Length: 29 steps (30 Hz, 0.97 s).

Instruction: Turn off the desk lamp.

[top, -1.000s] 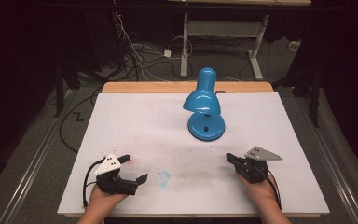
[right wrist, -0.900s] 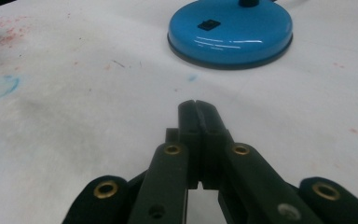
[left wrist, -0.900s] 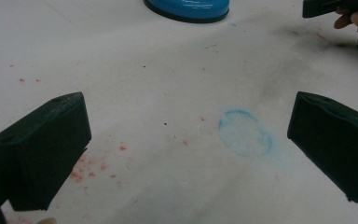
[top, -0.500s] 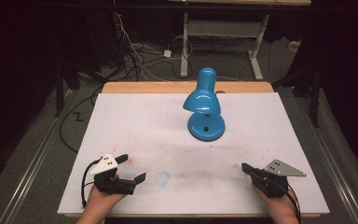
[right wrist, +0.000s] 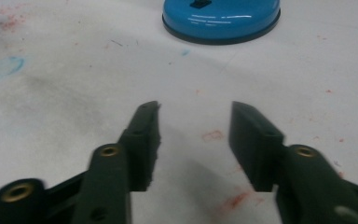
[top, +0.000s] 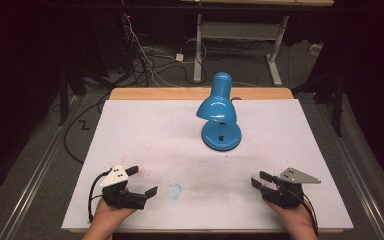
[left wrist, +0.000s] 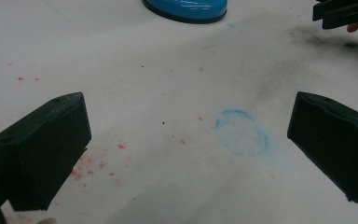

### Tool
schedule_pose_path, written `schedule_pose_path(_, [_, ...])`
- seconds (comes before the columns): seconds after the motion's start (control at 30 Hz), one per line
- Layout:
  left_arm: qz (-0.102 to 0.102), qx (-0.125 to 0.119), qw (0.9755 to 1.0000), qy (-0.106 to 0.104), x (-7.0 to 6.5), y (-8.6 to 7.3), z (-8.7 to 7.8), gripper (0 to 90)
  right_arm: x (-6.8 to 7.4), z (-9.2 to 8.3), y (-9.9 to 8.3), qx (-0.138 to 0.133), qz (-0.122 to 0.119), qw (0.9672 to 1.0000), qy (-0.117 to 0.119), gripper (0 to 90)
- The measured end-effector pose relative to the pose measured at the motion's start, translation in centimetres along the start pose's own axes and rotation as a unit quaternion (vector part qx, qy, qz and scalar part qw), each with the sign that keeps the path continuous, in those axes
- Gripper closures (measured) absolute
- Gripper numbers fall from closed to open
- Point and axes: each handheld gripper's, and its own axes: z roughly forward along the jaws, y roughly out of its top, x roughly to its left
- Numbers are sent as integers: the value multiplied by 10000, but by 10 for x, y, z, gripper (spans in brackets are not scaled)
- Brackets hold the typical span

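My right gripper (top: 258,180) sits at the lower right of the high view. Its jaws have just been opening and now stand partly apart with nothing between them, only bare sheet. My left gripper (top: 142,181) rests at the lower left, jaws spread wide, also empty, with a faint blue ring mark (left wrist: 241,132) on the sheet between them. Both are low over the white sheet (top: 150,130) that covers the table.

The blue desk lamp (top: 220,114) stands upright above centre in the high view, a little right of the middle and well apart from both grippers, its shade bowed toward the upper left. In my right gripper view its round base (right wrist: 221,18) lies at the top, slightly left of where the jaws aim.

As I judge it, the lamp is what I go for next, and the right side has the shorter path. I should open wider before I arrive, since the base looks broad, and approach low and level. The glossy surface may slip, so I would take the neck or steady the base with my left.
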Motion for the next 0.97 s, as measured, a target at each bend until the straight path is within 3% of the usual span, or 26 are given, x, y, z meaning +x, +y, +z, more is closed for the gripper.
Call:
schedule_pose_path(0.13, [14, 25, 10000, -40, -1, 0, 1, 0, 0, -1, -1, -58, -9, 10000, -42, 234])
schedule_pose_path(0.33, [35, -26, 10000, -86, -2, 1, -1, 0, -2, -5, -2, -297, -11, 9995, -42, 22])
schedule_pose_path(0.57, [106, -39, 9999, -54, -3, 1, 0, 0, -2, -18, 0, -804, -46, 9966, -161, 5])
schedule_pose_path(0.97, [62, 17, 9999, -106, -3, 3, 3, 0, -5, -20, -4, -804, 0, 9964, -259, 4])
